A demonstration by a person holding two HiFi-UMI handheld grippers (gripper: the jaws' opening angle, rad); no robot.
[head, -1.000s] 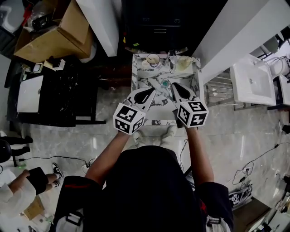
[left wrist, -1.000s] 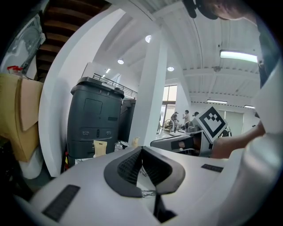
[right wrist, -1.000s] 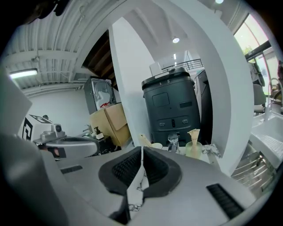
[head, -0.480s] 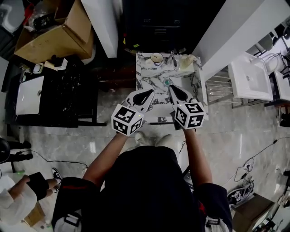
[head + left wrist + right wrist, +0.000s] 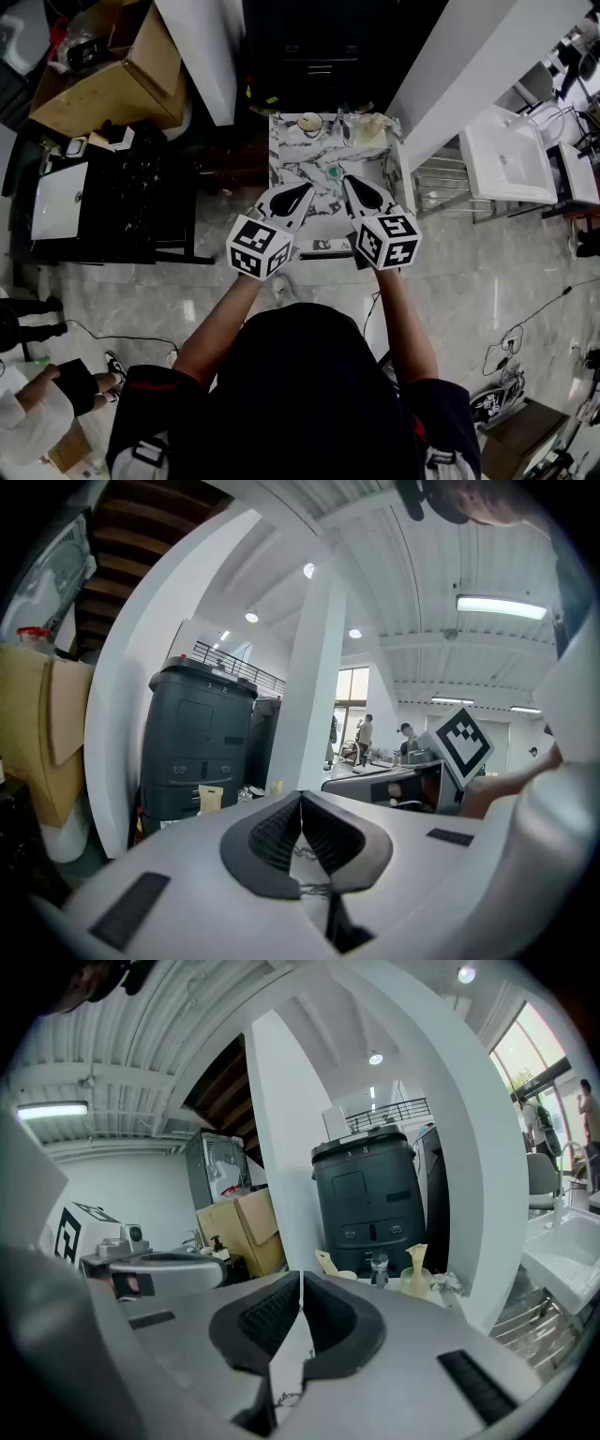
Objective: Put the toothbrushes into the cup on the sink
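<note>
The left gripper (image 5: 300,803) has its dark ribbed jaws pressed together with nothing between them, and the right gripper (image 5: 300,1283) is closed in the same way and also empty. From the head view both are held side by side, apart from each other, above the front part of a marble-patterned sink (image 5: 302,161), their tips pointing toward its back edge and touching nothing. The cup (image 5: 310,122) stands at the back left of the sink, well beyond both grippers. In the right gripper view a pale tan piece rises from it, too small to tell whether it is a toothbrush. Just right of the cup is the faucet (image 5: 343,123), and beside that a yellowish vessel (image 5: 372,128) with a narrow flared piece standing in it. A green drain (image 5: 333,172) sits in the middle of the basin. Behind the sink stands a dark grey cabinet (image 5: 197,752) flanked by white pillars (image 5: 314,696). A cardboard box (image 5: 103,89) lies to the left, a white basin (image 5: 511,164) stands to the right, and the floor (image 5: 487,281) is glossy pale marbled tile.
</note>
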